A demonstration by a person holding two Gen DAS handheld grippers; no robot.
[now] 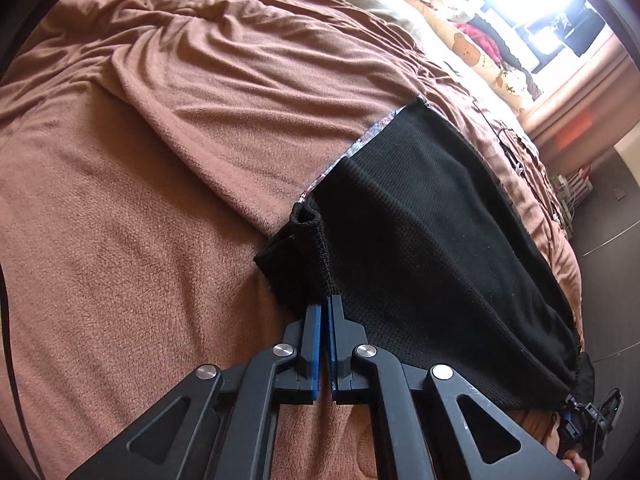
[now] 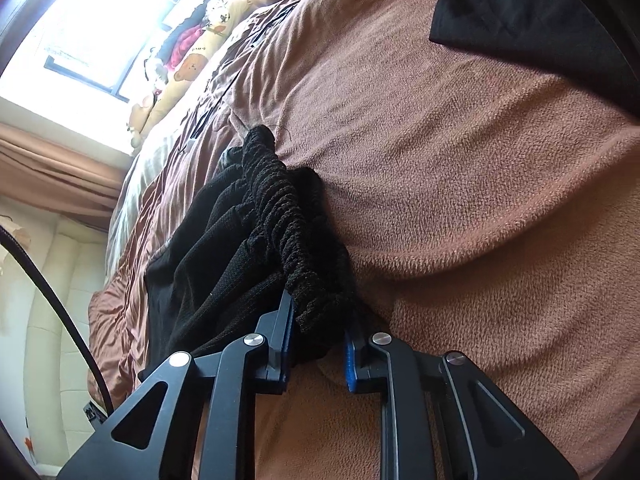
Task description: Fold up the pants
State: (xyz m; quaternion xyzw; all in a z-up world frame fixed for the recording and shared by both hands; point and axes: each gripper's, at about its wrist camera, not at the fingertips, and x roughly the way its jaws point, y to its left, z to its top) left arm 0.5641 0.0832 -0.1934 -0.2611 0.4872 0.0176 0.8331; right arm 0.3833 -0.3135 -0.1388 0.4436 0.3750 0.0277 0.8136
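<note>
Nearest in the left wrist view: black two-finger left gripper point(image 1: 325, 304), blue pads pressed almost together, pinching the near hem edge of the black knit pants point(image 1: 432, 232). Just beyond the fingertips, a small rolled cuff opening of ribbed fabric. Beyond that, the flat mesh-textured panel spread to the right toward the bed's edge, a thin patterned strip showing along its far-left border. To the left, wide room: brown fleece blanket point(image 1: 120, 220), nappy and soft, smooth close by, rumpled into long folds farther off. At the far right edge, dark floor point(image 1: 608, 216) below the mattress side.

In the right wrist view: black two-finger right gripper point(image 2: 320, 320) clamped on the bunched, gathered waistband, a thick corrugated roll of elastic knit filling the gap between the blue pads. Loose black folds draped to the left of the waistband, near the bed's side. To the right, bare fleece, gently humped. At the upper right corner, another black cloth point(image 2: 528, 16) lying well apart. Farthest, cream bear-print pillow point(image 2: 192, 64) along the bright window point(image 2: 100, 20), brown curtain point(image 2: 52, 156) beneath it.
</note>
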